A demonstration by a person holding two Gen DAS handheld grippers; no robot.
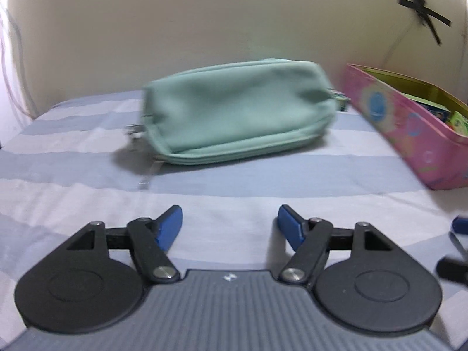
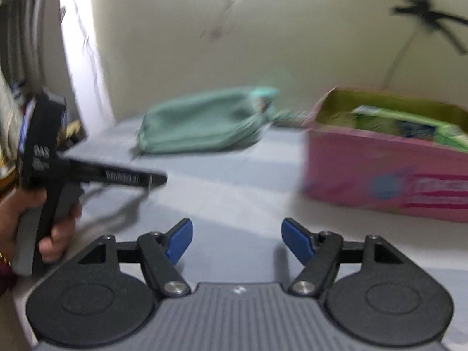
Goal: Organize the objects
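Observation:
A mint-green zip pouch (image 1: 237,111) lies on the blue-and-white striped sheet, straight ahead of my left gripper (image 1: 229,219), which is open and empty a short way in front of it. A pink open box (image 1: 409,128) holding green packets stands at the right. In the right wrist view the pouch (image 2: 201,120) lies far ahead at left and the pink box (image 2: 386,172) ahead at right. My right gripper (image 2: 237,234) is open and empty above the sheet. The left gripper's body (image 2: 46,163), held by a hand, shows at the left edge.
A cream wall rises close behind the bed, with black tape and a cable at the upper right (image 1: 421,14). A small metal piece (image 1: 143,185) lies on the sheet near the pouch. Part of the other gripper (image 1: 456,248) shows at the right edge.

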